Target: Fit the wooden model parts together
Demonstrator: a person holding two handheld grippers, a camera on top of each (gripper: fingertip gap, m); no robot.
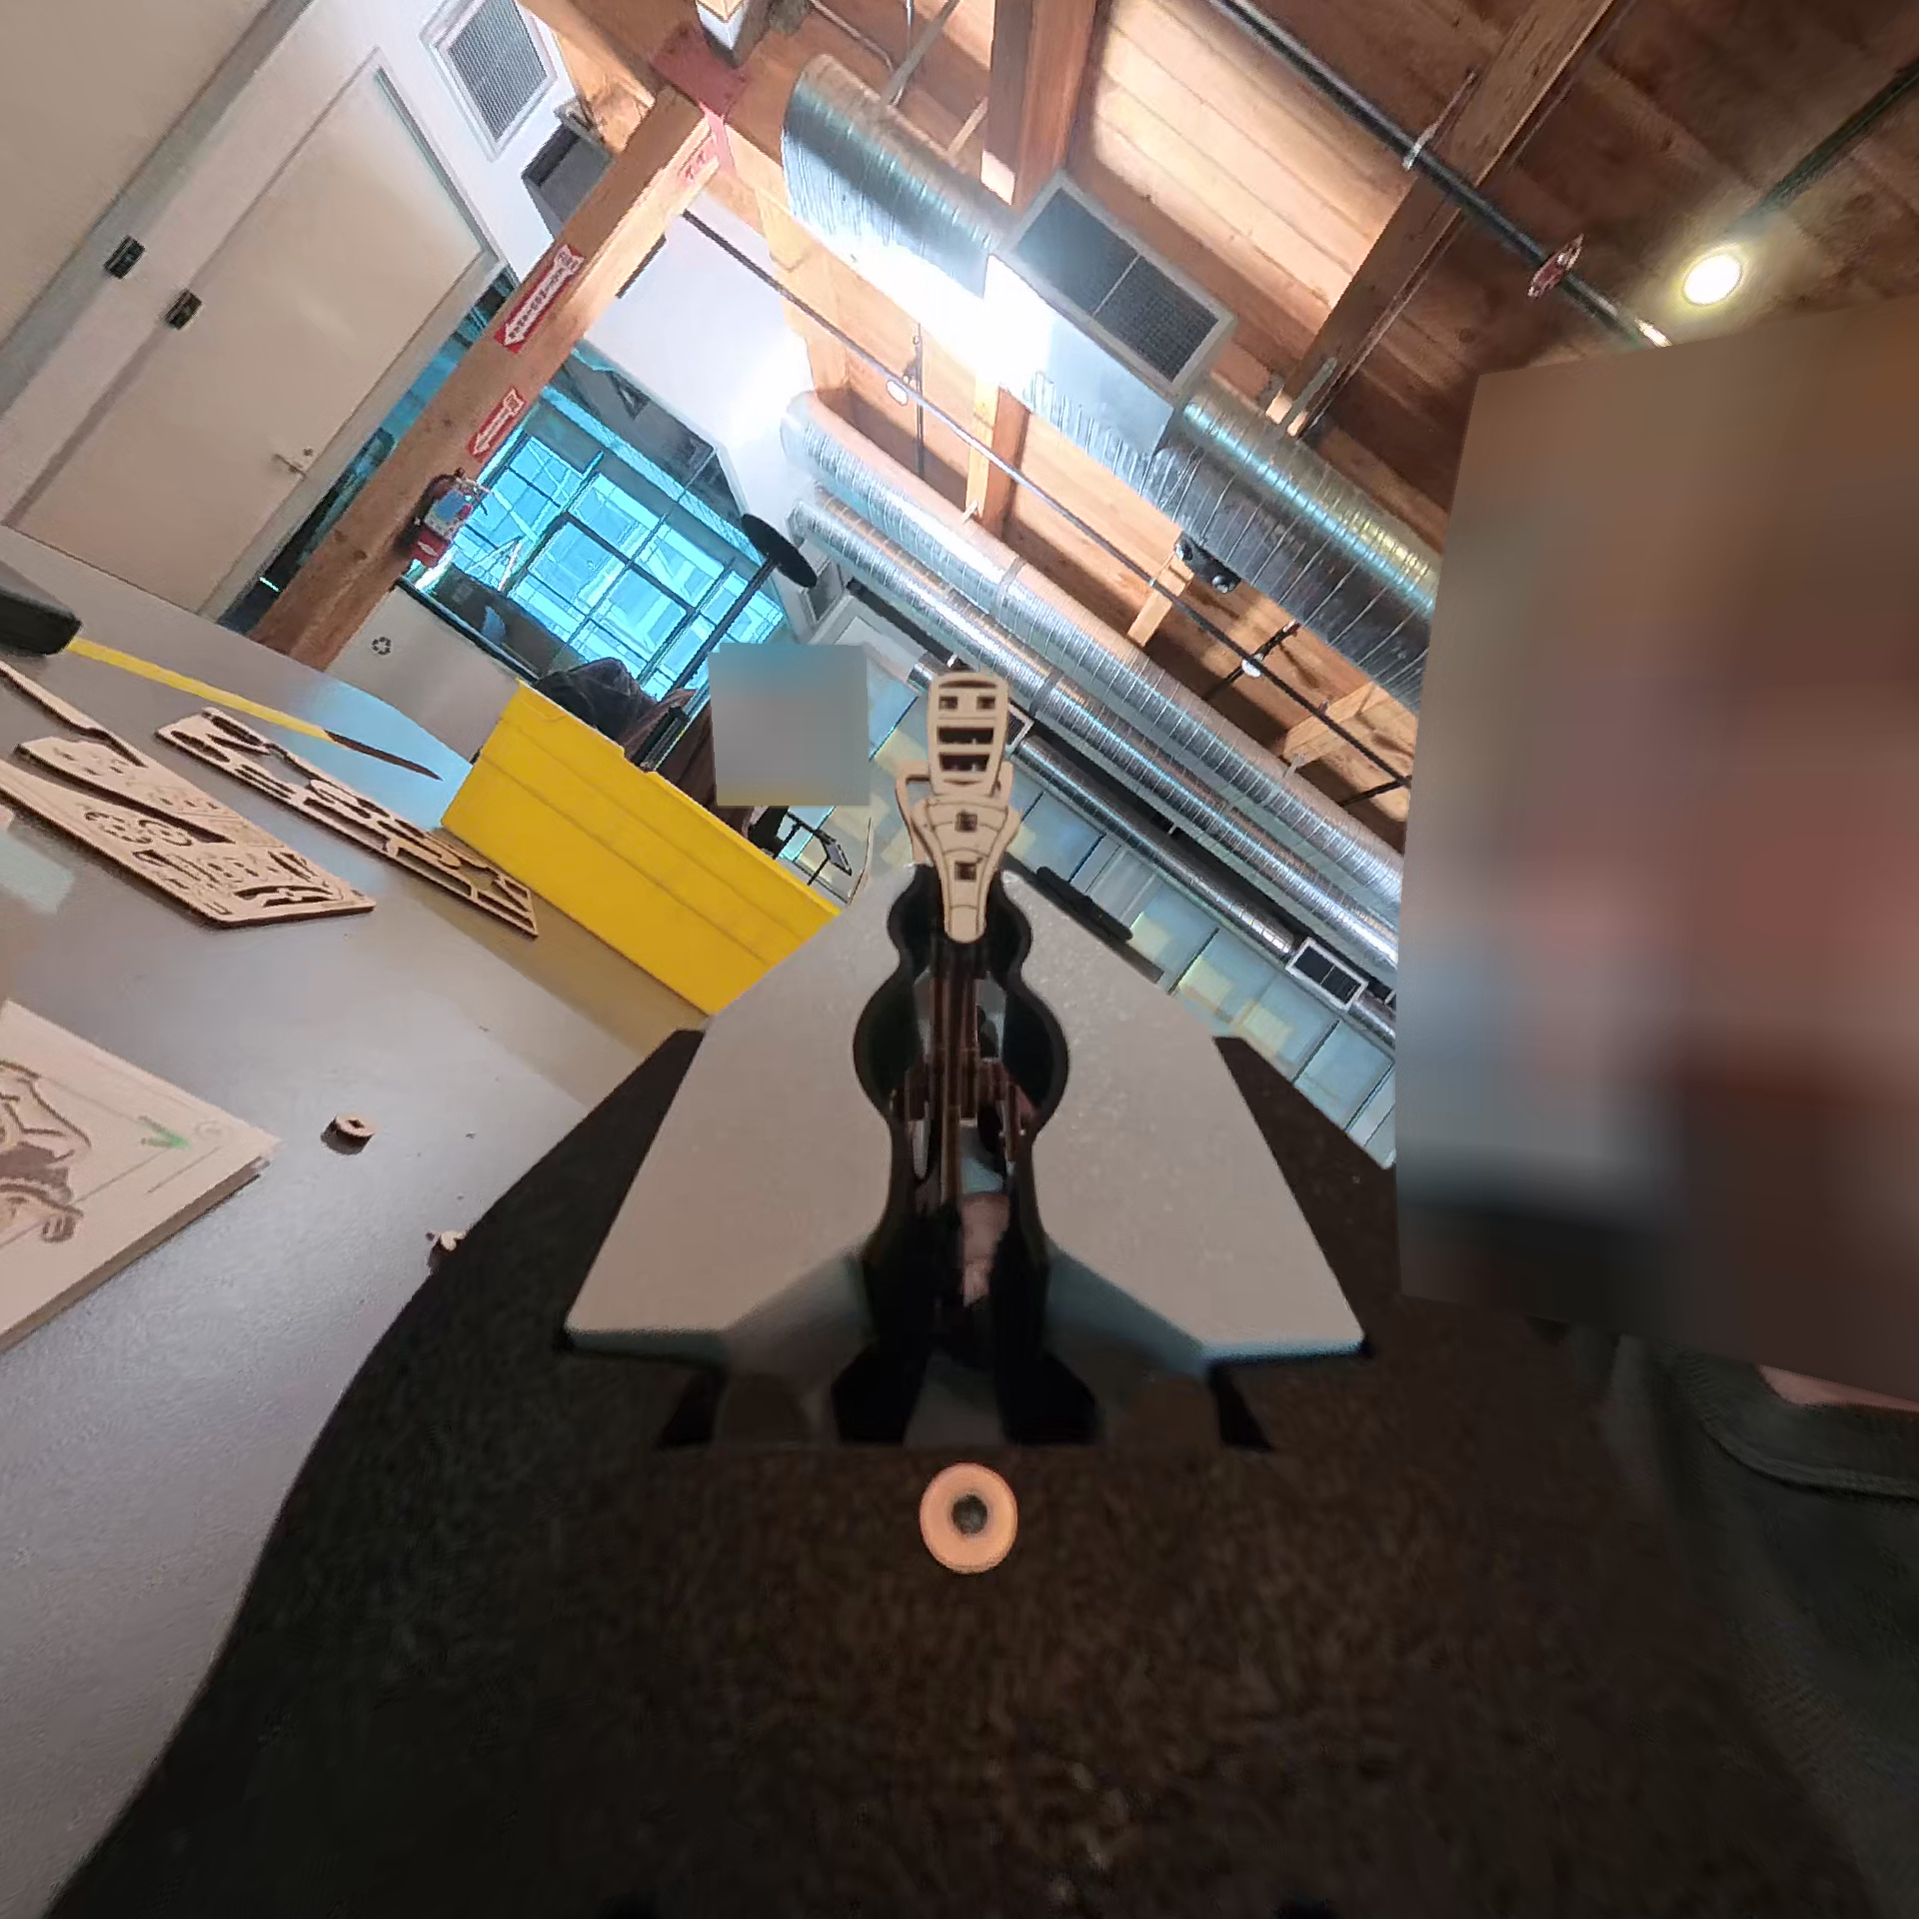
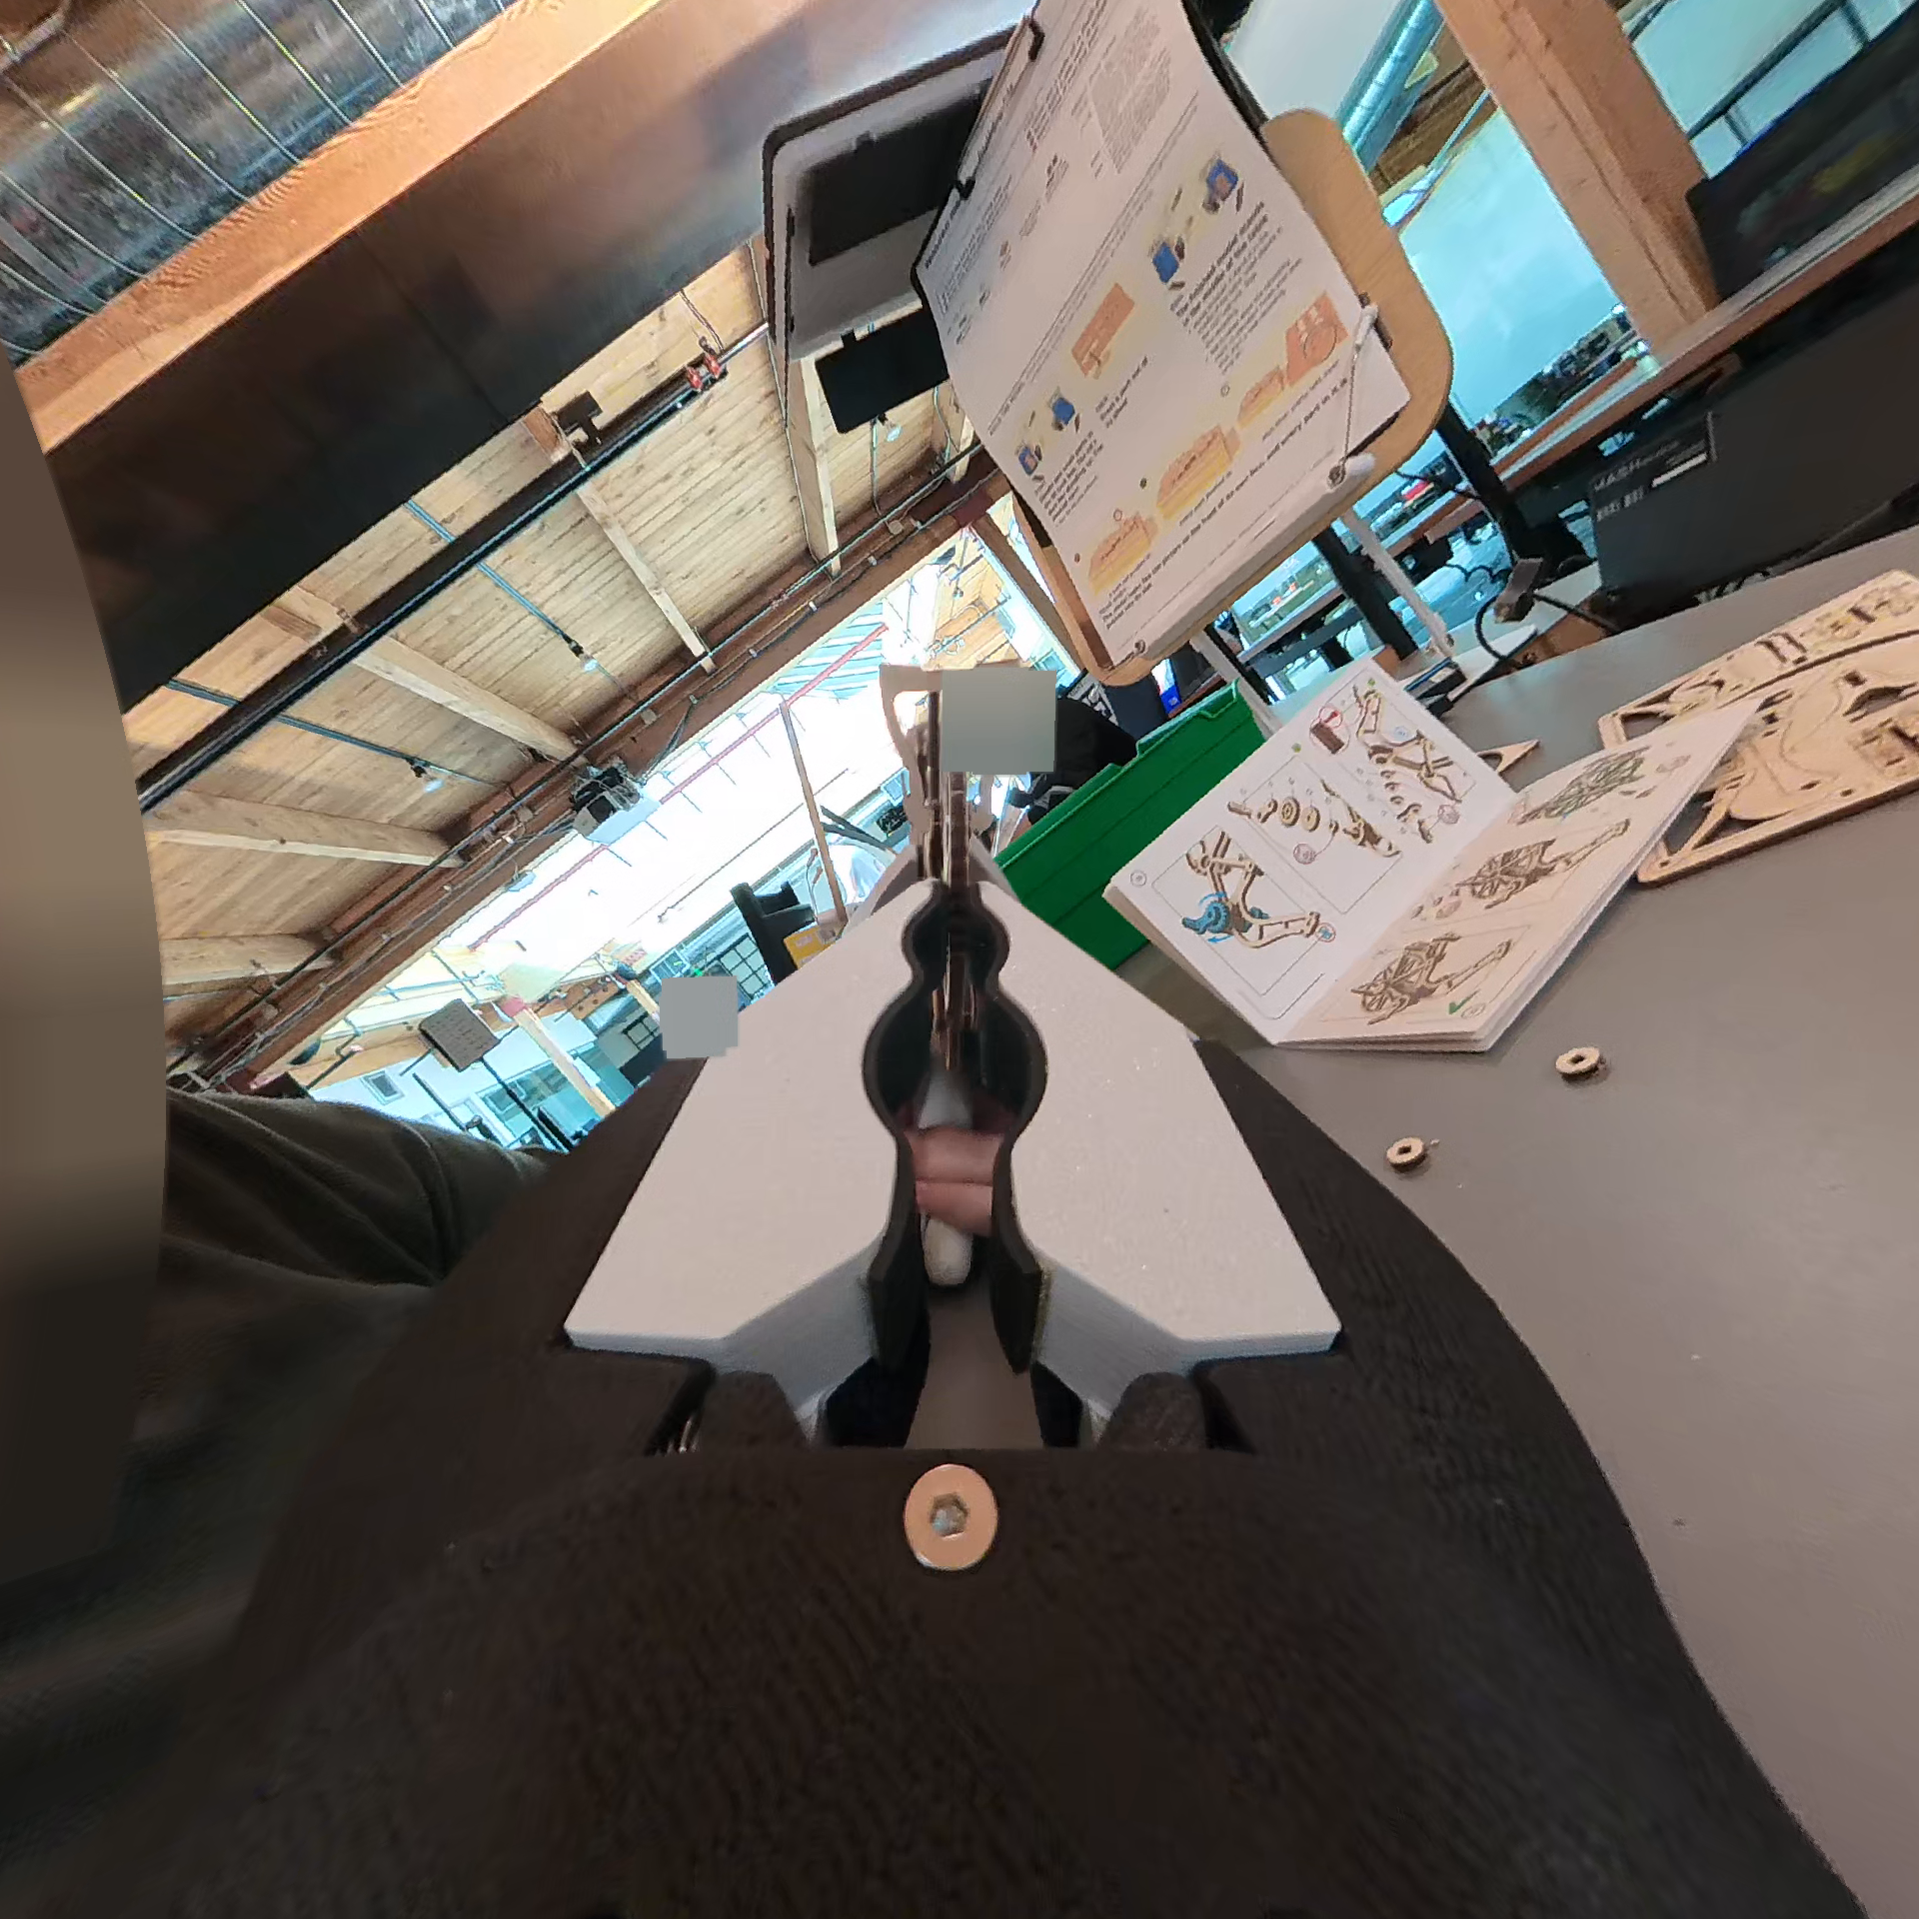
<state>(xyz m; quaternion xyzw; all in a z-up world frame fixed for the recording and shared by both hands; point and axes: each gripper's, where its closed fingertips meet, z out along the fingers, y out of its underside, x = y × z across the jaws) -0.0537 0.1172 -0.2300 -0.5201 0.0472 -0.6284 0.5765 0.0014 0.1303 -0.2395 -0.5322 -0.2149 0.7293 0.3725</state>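
In the left wrist view, the camera tilts up toward a timber ceiling [image 1: 1246,156] hung with ribbed silver ducts [image 1: 1194,644]. A grey table [image 1: 312,1018] fills the lower left. On it lie flat wooden part sheets [image 1: 208,831] with cut-out holes, a yellow bin [image 1: 623,841] at the far edge, the corner of an instruction booklet [image 1: 93,1153] and a small wooden ring [image 1: 348,1130] beside it. A white door [image 1: 239,363] and a blue-lit window [image 1: 602,550] stand behind. The left gripper [image 1: 961,924] has its grey fingers [image 1: 748,1142] pressed close together, pinching a wooden model part [image 1: 966,820]. The pale part stands upright between the tips and rises above them, its slotted top against the ducts; darker wooden layers run down the gap toward the camera.

In the right wrist view, the same grey table [image 2: 1558,1246] lies at the right, with an open instruction booklet [image 2: 1381,872], pale wooden sheets [image 2: 1807,727] beyond it and two small wooden rings [image 2: 1578,1061] near the booklet. A green bin [image 2: 1111,841] sits at the far edge, and a printed sheet on a wooden stand [image 2: 1173,343] leans above. Wooden beams [image 2: 363,208] cross the ceiling. The right gripper [image 2: 950,893] is likewise closed narrow on a thin wooden assembly [image 2: 945,831], seen edge-on, which sticks up past the tips; a blur patch hides its top. Deeper in the gap, a white rod [image 2: 947,1246] and fingers of a hand [image 2: 950,1173] show behind the jaws.
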